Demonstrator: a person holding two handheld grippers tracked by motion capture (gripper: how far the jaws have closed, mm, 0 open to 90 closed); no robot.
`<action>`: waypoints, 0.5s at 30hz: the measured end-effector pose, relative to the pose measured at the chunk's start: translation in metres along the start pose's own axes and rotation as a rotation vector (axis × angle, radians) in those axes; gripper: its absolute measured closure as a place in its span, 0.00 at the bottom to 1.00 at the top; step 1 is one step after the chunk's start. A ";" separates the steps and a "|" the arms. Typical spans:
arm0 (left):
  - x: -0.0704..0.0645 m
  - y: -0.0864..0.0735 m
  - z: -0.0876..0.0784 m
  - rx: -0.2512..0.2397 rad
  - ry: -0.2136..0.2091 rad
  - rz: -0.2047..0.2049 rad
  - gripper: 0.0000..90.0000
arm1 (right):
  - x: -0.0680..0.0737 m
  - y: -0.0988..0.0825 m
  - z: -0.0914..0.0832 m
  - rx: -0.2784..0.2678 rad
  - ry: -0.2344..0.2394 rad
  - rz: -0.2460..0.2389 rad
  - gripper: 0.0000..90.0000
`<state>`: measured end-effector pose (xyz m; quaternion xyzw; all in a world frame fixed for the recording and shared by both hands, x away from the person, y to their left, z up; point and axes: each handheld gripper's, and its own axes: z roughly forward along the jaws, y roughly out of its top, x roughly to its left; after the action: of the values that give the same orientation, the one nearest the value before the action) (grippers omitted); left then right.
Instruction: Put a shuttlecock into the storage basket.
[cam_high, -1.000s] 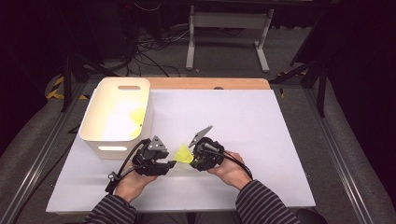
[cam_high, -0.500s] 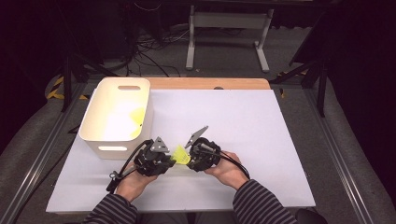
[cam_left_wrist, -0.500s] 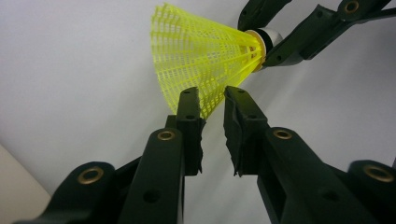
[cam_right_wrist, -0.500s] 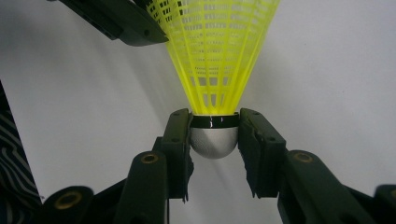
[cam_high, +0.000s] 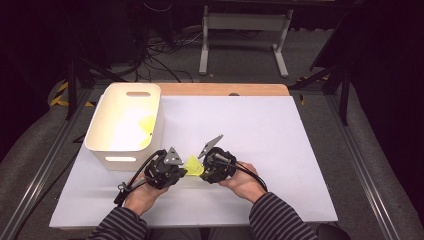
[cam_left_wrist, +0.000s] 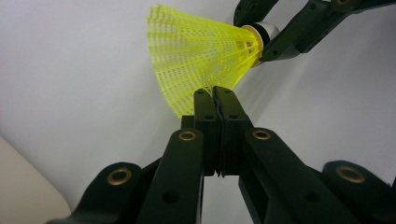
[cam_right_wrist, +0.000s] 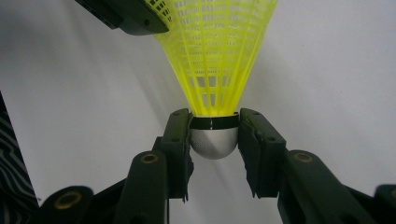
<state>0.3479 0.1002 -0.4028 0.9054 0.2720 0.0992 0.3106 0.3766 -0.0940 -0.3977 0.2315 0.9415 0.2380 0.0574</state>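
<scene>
Since a second ago the left gripper (cam_high: 181, 171) has drawn in toward the shuttlecock (cam_high: 193, 165), and its jaws have just been closing: they now stand pressed together on the rim of the yellow skirt, pinching the mesh between the pads (cam_left_wrist: 205, 105). Both hands have otherwise kept their places at the near middle of the table (cam_high: 280, 150).

The shuttlecock hangs between the two grippers, just above the white tabletop and just right of the tub (cam_high: 125, 125). It is a cone of bright yellow plastic mesh, a fine lattice of ribs and small square holes that flares wide at the open end and narrows to a black band and a smooth, rounded, silvery-white nose (cam_right_wrist: 212, 142).

The right gripper (cam_high: 204, 170) has that nose clamped, jaws partly apart with one pad on each side of the band.

The tub is cream plastic, rectangular with rounded corners and slot handles; something yellow lies in it, perhaps another shuttlecock, but it is too blurred to tell. The grippers are matte black with brass-coloured pins, and the sleeves (cam_high: 280, 217) are dark-striped.
</scene>
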 end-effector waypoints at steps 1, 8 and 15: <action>0.000 0.000 0.000 0.000 0.002 0.001 1.00 | 0.000 0.000 0.000 0.000 0.000 -0.001 0.72; -0.001 0.003 -0.002 -0.008 0.003 0.016 1.00 | -0.001 -0.002 0.000 -0.015 -0.011 0.008 0.72; -0.001 0.004 -0.003 -0.011 0.000 0.007 1.00 | -0.003 -0.006 -0.002 -0.025 -0.022 0.012 0.65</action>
<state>0.3480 0.0987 -0.3986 0.9046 0.2684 0.1018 0.3151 0.3770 -0.1005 -0.3990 0.2392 0.9363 0.2476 0.0692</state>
